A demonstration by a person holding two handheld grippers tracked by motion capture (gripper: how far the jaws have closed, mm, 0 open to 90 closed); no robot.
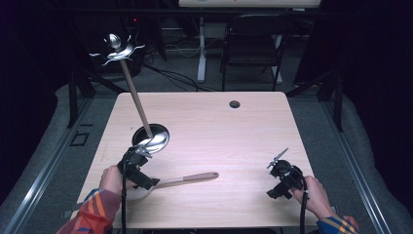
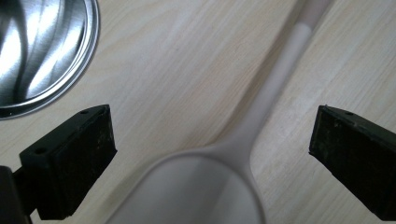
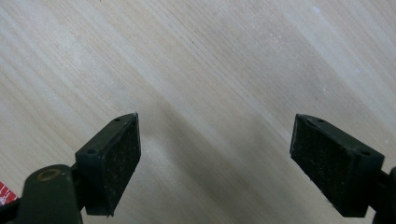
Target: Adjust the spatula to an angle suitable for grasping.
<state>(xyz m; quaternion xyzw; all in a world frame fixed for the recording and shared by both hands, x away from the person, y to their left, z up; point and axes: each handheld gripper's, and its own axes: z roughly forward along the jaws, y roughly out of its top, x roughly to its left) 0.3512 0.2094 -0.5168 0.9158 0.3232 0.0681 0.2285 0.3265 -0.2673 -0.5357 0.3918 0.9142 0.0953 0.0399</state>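
Note:
A spoon (image 1: pixel 187 179) with a pale grey head and a wooden handle lies flat on the table, handle pointing right. My left gripper (image 1: pixel 142 176) hovers over its head end. In the left gripper view the jaws of my left gripper (image 2: pixel 212 128) stand wide apart on either side of the spoon's neck (image 2: pixel 275 88), without touching it; the spoon's bowl (image 2: pixel 187 191) lies below them. My right gripper (image 1: pixel 283 171) rests near the table's front right, and my right gripper (image 3: pixel 217 128) is open over bare wood with nothing between its pads.
A stand with a shiny round steel base (image 1: pixel 152 138), a leaning wooden pole (image 1: pixel 135 97) and metal hooks (image 1: pixel 119 48) at its top sits just beyond my left gripper; the steel base (image 2: pixel 42 51) is close by. A cable hole (image 1: pixel 234 104) marks the far edge. A chair (image 1: pixel 253 44) stands behind.

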